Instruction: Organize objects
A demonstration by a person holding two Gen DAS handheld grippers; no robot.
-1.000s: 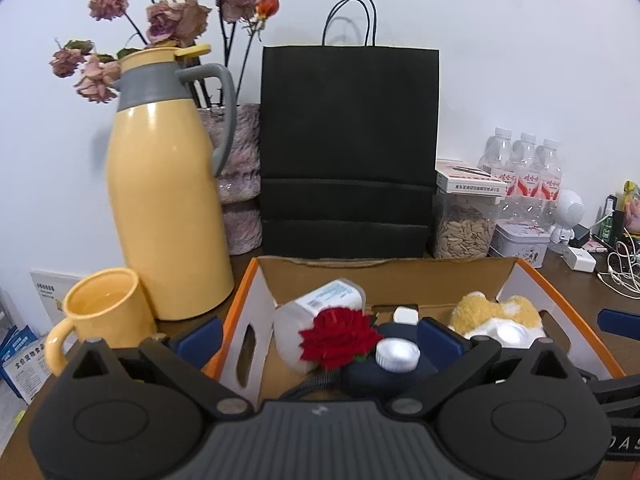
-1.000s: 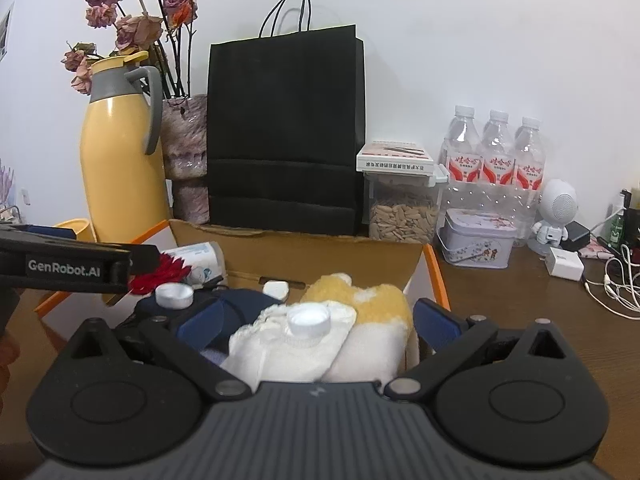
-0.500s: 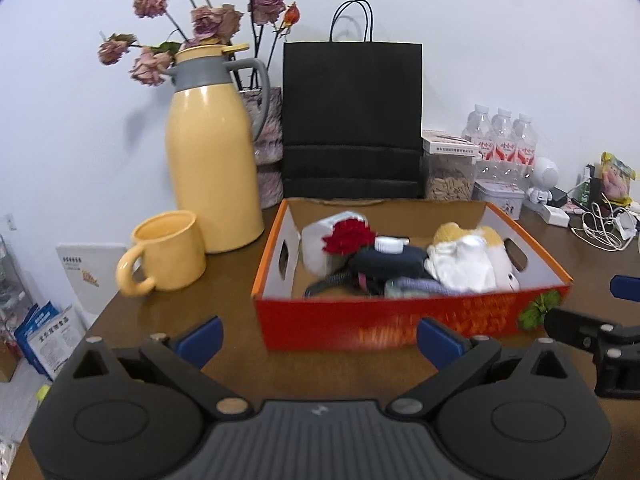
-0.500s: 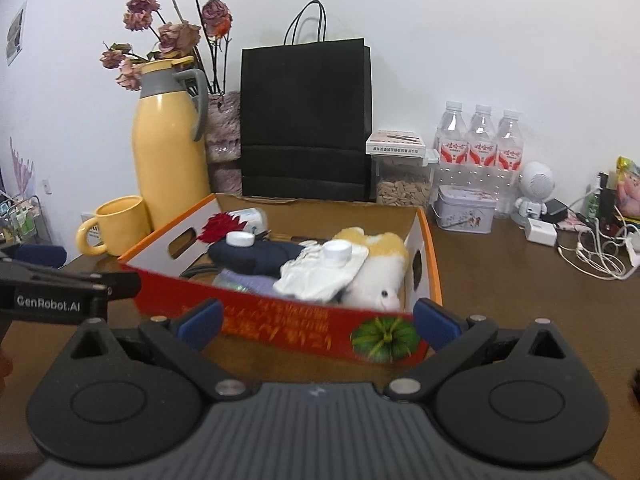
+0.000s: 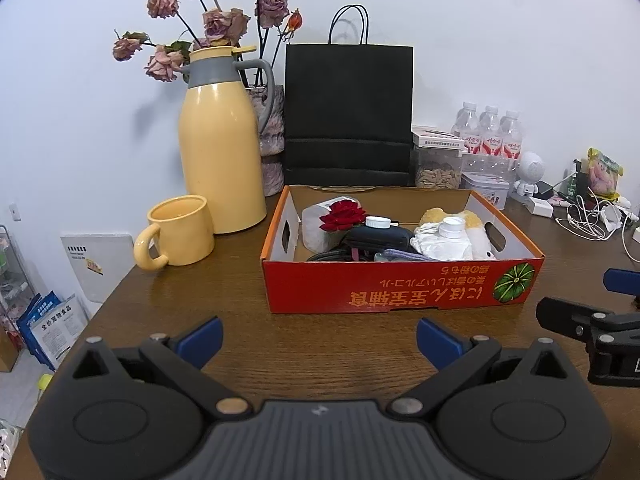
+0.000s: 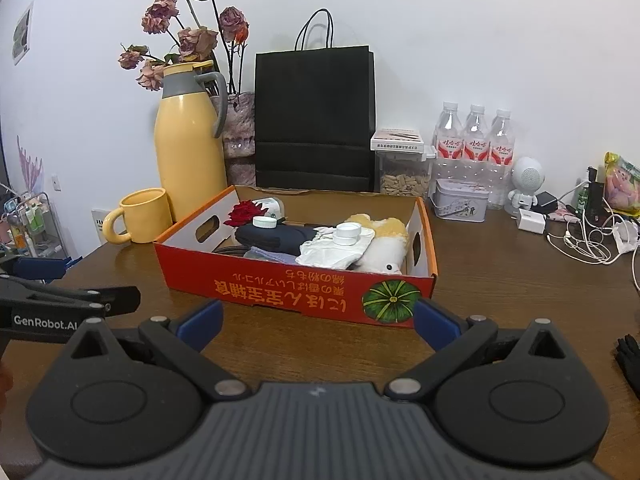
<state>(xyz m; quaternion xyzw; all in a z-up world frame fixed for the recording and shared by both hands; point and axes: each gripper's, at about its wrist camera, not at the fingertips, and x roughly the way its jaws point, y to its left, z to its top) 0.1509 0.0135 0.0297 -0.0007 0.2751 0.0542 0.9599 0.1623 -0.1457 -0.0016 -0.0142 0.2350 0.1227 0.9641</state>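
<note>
Presently, on the wooden table (image 5: 240,312): one red cardboard box (image 5: 400,284), holding a red rose (image 5: 343,216), a white bottle (image 5: 316,224), a dark pouch (image 5: 380,236) with a white cap (image 5: 377,222) on it, a white cloth (image 5: 438,242) and a yellow plush (image 5: 474,224). Beside the box — yellow mug (image 5: 180,226), yellow jug (image 5: 220,140), black bag (image 5: 348,108). My left gripper (image 5: 319,336) and right gripper (image 6: 318,320) hover short of the box, fingers spread wide, holding nothing.

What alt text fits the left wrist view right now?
A red box sits on a brown table, holding a red rose, white caps, cloths and a plush toy. The open left tongs hover empty in front of it. A yellow jug and mug stand to its left.
</note>
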